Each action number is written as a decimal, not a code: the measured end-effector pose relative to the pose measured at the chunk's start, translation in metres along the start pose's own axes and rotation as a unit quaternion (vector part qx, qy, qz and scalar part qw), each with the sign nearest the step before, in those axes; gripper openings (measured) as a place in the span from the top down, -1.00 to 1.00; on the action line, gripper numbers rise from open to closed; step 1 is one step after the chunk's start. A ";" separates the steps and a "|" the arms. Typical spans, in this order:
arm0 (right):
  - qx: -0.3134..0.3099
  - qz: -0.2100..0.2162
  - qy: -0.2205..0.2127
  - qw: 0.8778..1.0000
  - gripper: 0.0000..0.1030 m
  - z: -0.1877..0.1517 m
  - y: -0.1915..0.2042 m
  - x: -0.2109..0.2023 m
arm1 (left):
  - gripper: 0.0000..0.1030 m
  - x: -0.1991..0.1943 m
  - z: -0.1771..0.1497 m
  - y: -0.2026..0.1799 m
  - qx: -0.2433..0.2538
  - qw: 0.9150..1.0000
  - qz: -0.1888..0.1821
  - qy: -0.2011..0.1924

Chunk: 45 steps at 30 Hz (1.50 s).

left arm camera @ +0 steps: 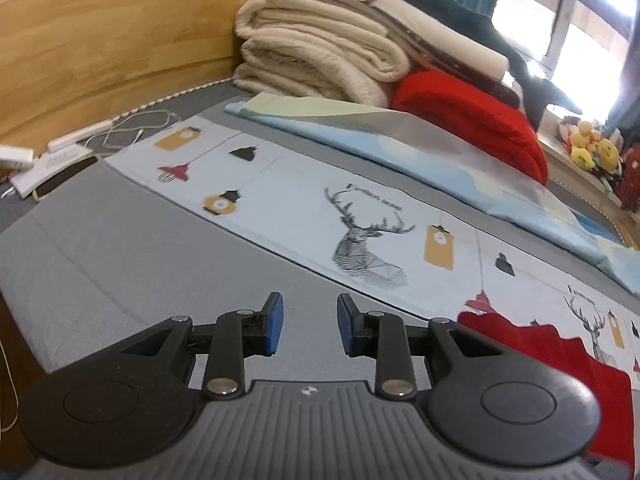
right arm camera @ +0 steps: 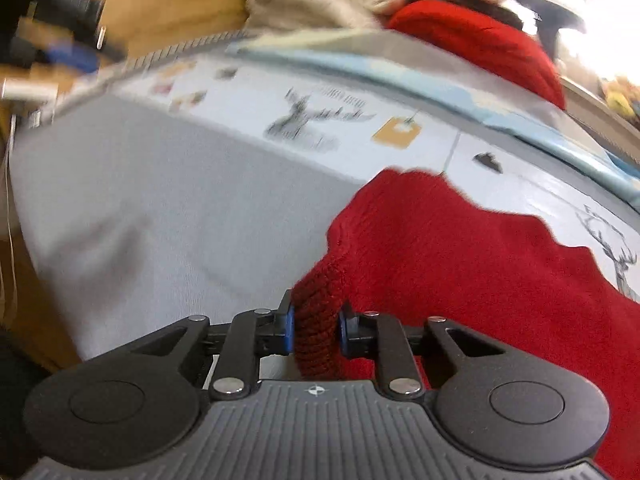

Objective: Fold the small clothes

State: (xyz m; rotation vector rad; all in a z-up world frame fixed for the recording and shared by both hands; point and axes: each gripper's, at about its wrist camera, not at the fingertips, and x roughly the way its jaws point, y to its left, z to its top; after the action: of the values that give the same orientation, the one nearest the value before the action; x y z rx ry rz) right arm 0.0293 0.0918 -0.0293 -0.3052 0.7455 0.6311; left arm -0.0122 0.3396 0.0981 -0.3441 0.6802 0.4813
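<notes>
Red knit garment [right arm camera: 460, 264] spread on grey bed sheet [right arm camera: 160, 184], ribbed edge pinched between our right gripper [right arm camera: 316, 326] pads. Our left gripper [left arm camera: 311, 322] hovers empty, fingers apart. Beyond: deer-print cloth [left arm camera: 320, 208], folded blankets [left arm camera: 320, 48].

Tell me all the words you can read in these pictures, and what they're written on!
No text here reads clearly.
Script above the deer head on the printed sheet: begins with a capital "F", the rest too blurred to read.
The same script by the second deer, at the right: too small to read.
Script above the deer in the right wrist view: smeared by motion, unreadable.
</notes>
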 end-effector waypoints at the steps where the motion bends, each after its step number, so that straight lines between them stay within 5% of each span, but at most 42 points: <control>1: 0.021 0.001 -0.014 1.000 0.62 0.006 -0.012 -0.010 | 0.37 -0.001 0.000 -0.006 0.003 1.000 -0.002 0.000; 6: 0.168 -0.015 -0.101 0.981 0.63 0.024 -0.100 -0.078 | 0.37 -0.005 0.000 -0.033 0.013 1.000 -0.012 -0.001; 11: 0.342 -0.131 -0.166 0.916 0.63 -0.014 -0.217 -0.152 | 0.37 -0.006 -0.002 -0.065 0.033 0.999 -0.029 -0.001; 15: 0.406 -0.256 -0.121 0.869 0.63 -0.082 -0.283 -0.167 | 0.37 -0.003 -0.004 -0.093 0.053 0.998 -0.045 0.002; 20: 0.524 -0.296 0.010 0.798 0.47 -0.159 -0.342 -0.155 | 0.27 -0.002 -0.009 -0.131 0.076 0.995 -0.068 0.008; 23: 0.504 -0.278 0.009 0.817 0.12 -0.155 -0.350 -0.163 | 0.21 0.000 -0.016 -0.151 0.087 0.993 -0.083 0.017; 28: 0.457 -0.294 -0.050 0.838 -0.02 -0.138 -0.372 -0.195 | 0.19 0.002 -0.025 -0.178 0.107 0.990 -0.093 0.021; 33: 0.422 -0.175 -0.053 0.888 -0.29 -0.131 -0.411 -0.164 | 0.19 0.009 -0.038 -0.197 0.134 0.986 -0.089 0.032; 38: 0.458 -0.100 0.009 0.883 -0.28 -0.140 -0.420 -0.118 | 0.19 0.014 -0.047 -0.206 0.149 0.985 -0.079 0.040; 41: 0.432 -0.054 0.038 0.899 -0.29 -0.130 -0.410 -0.097 | 0.19 0.013 -0.047 -0.209 0.155 0.984 -0.077 0.035; 45: 0.400 -0.054 0.077 0.912 -0.30 -0.131 -0.400 -0.085 | 0.18 0.012 -0.046 -0.209 0.149 0.985 -0.076 0.035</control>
State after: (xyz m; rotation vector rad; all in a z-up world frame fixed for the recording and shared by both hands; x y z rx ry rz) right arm 0.1637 -0.3155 -0.0451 0.3663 1.0665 0.1563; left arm 0.0831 0.1477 0.0874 -0.1290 0.7771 0.2171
